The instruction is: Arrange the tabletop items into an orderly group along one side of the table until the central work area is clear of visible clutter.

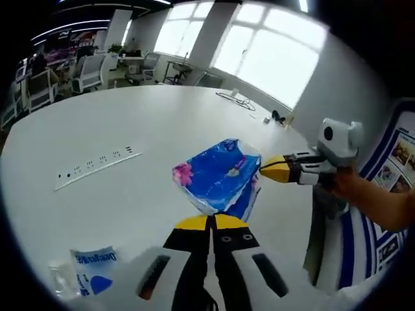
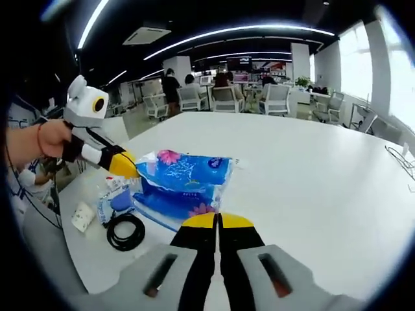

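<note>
Left gripper view has my left gripper [image 1: 211,223] at the bottom with its yellow-tipped jaws pressed together on nothing, just short of the blue tissue pack [image 1: 217,175] that lies on the white table [image 1: 130,116]. From the far side of the pack my right gripper [image 1: 280,169] comes in, held by my hand [image 1: 347,184], its yellow tips at the pack's edge; whether they pinch the wrapper I cannot tell. Left of the pack a white power strip [image 1: 97,167] lies flat, and nearer me than that sits a small blue-and-white packet [image 1: 94,269]. Right gripper view shows my right gripper [image 2: 219,222] with jaws closed together, empty, just before the tissue pack [image 2: 181,181]. Beside the pack, toward the table edge, lie a coiled black cable [image 2: 126,231], a white plug adapter [image 2: 83,217] and the packet [image 2: 115,197]. Beyond the table stand office chairs [image 2: 227,98]
</note>
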